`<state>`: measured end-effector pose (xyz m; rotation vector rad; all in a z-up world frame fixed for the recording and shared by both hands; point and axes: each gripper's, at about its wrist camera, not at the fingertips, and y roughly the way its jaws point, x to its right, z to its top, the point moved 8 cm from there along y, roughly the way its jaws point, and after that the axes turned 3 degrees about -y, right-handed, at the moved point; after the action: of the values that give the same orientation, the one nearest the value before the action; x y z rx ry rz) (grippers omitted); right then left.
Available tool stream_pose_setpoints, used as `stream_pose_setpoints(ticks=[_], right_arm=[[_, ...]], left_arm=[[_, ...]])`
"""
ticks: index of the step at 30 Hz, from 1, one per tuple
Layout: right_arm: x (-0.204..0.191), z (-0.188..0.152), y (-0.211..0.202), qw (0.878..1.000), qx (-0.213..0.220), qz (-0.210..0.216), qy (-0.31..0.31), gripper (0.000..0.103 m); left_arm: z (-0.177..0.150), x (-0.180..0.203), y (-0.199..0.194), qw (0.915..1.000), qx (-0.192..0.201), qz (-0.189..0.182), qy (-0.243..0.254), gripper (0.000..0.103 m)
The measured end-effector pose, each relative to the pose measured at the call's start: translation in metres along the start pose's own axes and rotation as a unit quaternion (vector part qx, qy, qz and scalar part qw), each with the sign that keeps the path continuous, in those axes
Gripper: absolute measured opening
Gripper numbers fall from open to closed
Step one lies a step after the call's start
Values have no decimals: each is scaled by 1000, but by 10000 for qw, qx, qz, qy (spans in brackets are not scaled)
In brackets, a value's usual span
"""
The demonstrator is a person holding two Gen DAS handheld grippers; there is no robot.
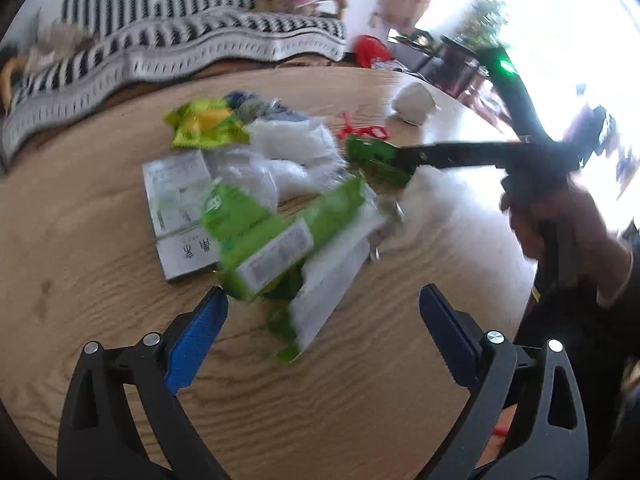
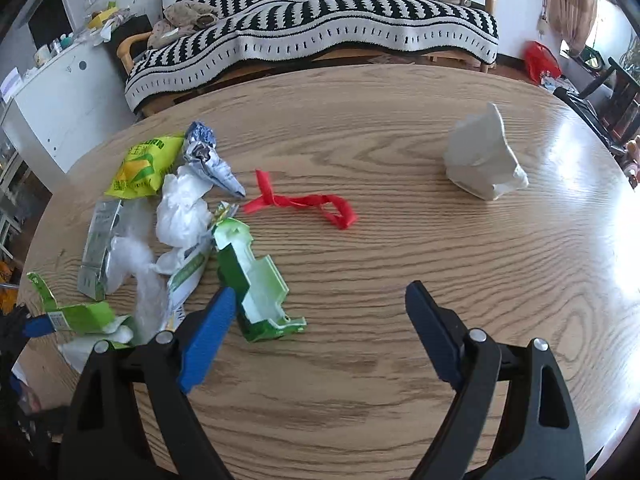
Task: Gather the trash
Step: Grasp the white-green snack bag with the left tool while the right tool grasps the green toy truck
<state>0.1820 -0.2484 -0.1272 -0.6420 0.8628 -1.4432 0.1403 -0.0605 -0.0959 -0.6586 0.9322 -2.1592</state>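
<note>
A heap of trash lies on the round wooden table (image 2: 400, 360). My left gripper (image 1: 325, 306) is open low over the heap. A green-and-white wrapper (image 1: 280, 236) lies just ahead, between its blue fingertips and untouched. My right gripper (image 2: 318, 306) is open too, its left pad beside a torn green carton (image 2: 256, 280). From the left wrist view the same green carton (image 1: 376, 158) shows at the tip of a black finger (image 1: 448, 156) of that gripper. A red ribbon (image 2: 304, 202) and a crumpled white paper (image 2: 484, 160) lie apart from the heap.
The heap also holds a yellow snack bag (image 2: 144, 168), a blue-silver wrapper (image 2: 212, 160), a white plastic bag (image 2: 184, 208) and a grey box (image 2: 98, 248). A sofa with a striped blanket (image 2: 320, 28) stands behind the table. A person's hand (image 1: 560, 220) holds the right gripper.
</note>
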Motion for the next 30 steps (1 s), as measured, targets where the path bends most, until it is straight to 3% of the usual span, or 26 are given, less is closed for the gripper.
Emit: stream_pose_setpoints(ticks=[2, 4, 8, 12, 14, 20, 26, 30], right_arm=[[-1, -2, -1, 9999, -13, 115, -26, 84], [-4, -3, 1, 9998, -52, 92, -152, 84], [-15, -6, 5, 9991, -126, 86, -383, 79], [-25, -7, 8, 9971, -137, -43, -741, 74], [-28, -8, 11, 9966, -157, -60, -813, 66], [-31, -9, 16, 9958, -249, -18, -884, 31], [-38, -8, 0, 9960, -67, 113, -884, 27], [-36, -3, -14, 9967, 123, 237, -762, 27]], left_arm=[[-1, 0, -6, 9988, 136, 384, 259, 94], [1, -9, -4, 9978, 170, 611, 215, 94], [8, -20, 8, 9976, 132, 676, -37, 94], [12, -16, 17, 9970, 70, 763, 95, 93], [13, -11, 19, 9966, 41, 785, 238, 91], [5, 1, 25, 9925, -115, 1028, 654, 59], [3, 8, 10, 9947, -127, 878, 516, 36], [4, 11, -5, 9953, -65, 900, 345, 34]])
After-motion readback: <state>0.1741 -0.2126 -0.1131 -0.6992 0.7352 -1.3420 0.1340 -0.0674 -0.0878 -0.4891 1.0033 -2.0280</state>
